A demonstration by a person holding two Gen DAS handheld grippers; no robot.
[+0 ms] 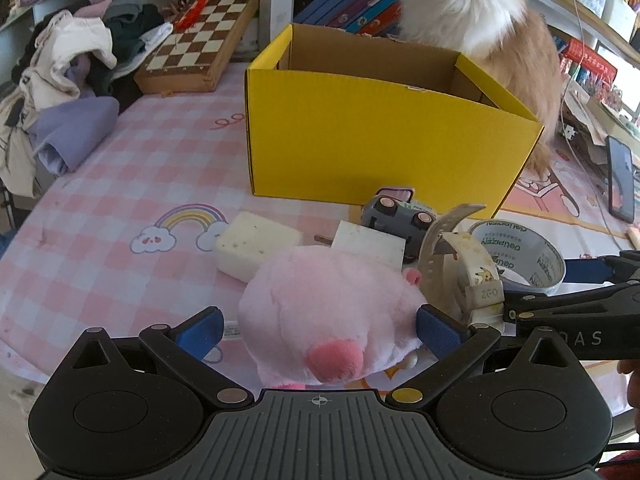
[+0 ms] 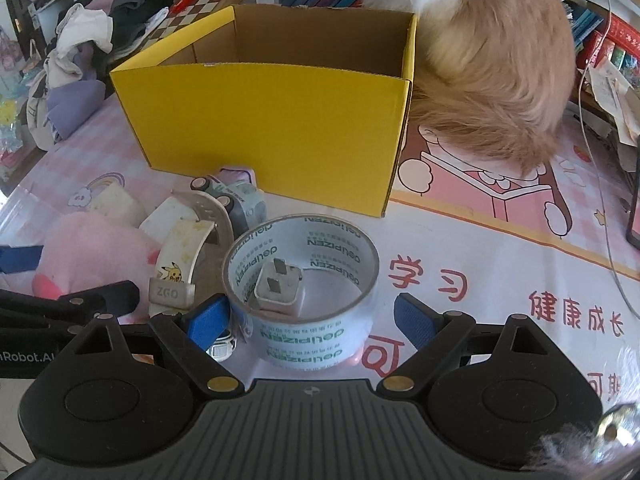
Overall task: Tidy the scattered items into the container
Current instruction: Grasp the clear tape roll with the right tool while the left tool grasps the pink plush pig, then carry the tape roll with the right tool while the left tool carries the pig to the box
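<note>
- My left gripper [image 1: 318, 330]: jaws spread wide around the round pink plush toy [image 1: 328, 316]. The right blue pad sits at the plush's side and the left pad stands apart from it; whether the right pad presses the fur I cannot tell. The toy's underside is hidden behind the gripper body.
- My right gripper [image 2: 312, 320]: jaws wide apart, astride the near rim of the clear packing-tape roll with green lettering [image 2: 300, 280], neither pad touching it. A white two-pin plug adapter [image 2: 278, 290] stands inside the roll, pins up.
- The cream watch strap with a yellow cartoon figure [image 2: 180, 256] arches between plush and tape roll; its near end is cut off behind my left pad in the right view.
- A small grey toy car [image 1: 396, 216] lies behind the strap, partly covered by it. A white flat block [image 1: 256, 246] lies left of it and a white square piece [image 1: 370, 244] lies between them, its lower edge hidden by the plush.
- The yellow corrugated cardboard box [image 1: 360, 132] stands open on the pink checked tablecloth [image 1: 120, 200], just beyond the scattered items; its floor is out of sight.
- A long-haired ginger-and-white cat [image 1: 488, 20] sits against the box's far right corner.
- A wooden chessboard [image 1: 196, 40] and a heap of clothes [image 1: 80, 60] lie far left, blurred at the edge.
</note>
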